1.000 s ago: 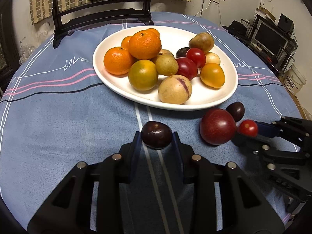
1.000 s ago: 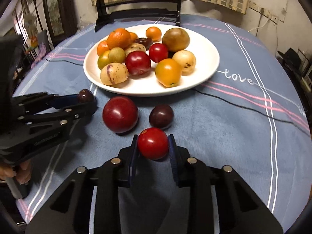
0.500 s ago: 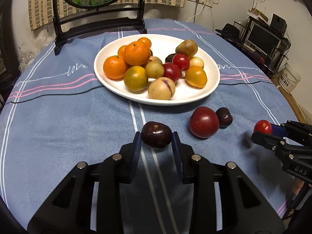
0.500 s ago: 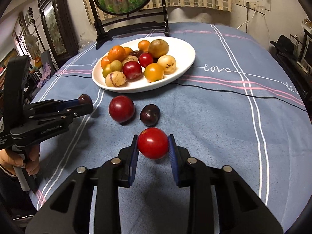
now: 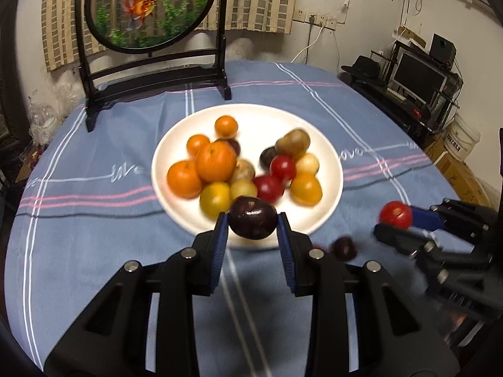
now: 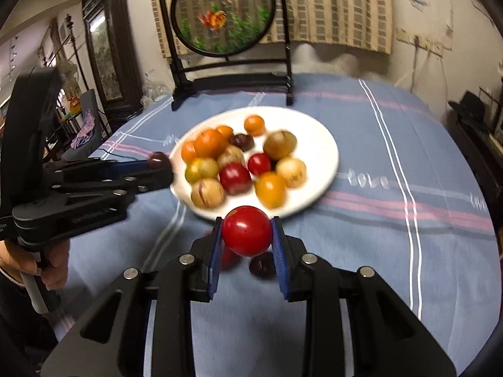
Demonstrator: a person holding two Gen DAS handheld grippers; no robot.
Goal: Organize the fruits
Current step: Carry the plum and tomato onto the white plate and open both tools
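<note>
My left gripper (image 5: 252,223) is shut on a dark purple fruit (image 5: 252,221) and holds it in the air, near the front rim of the white plate (image 5: 176,144). That plate carries several oranges, red tomatoes and yellow-brown fruits. My right gripper (image 6: 246,232) is shut on a red tomato (image 6: 246,231), also lifted above the blue tablecloth. In the left wrist view the right gripper (image 5: 393,220) shows at the right edge with its tomato (image 5: 395,214). A small dark fruit (image 5: 344,247) lies on the cloth below. A large red fruit (image 6: 228,256) is mostly hidden behind my right fingers.
A round fish-painting screen (image 5: 147,9) on a dark wooden stand sits at the table's far side. A person's hand (image 6: 47,260) grips the left gripper's handle. Shelves with a monitor (image 5: 418,75) stand to the right of the table.
Both grippers have risen from the tablecloth with their fruits, so the plate now appears smaller and lower in each view. The loose red and dark fruits stayed on the cloth.
</note>
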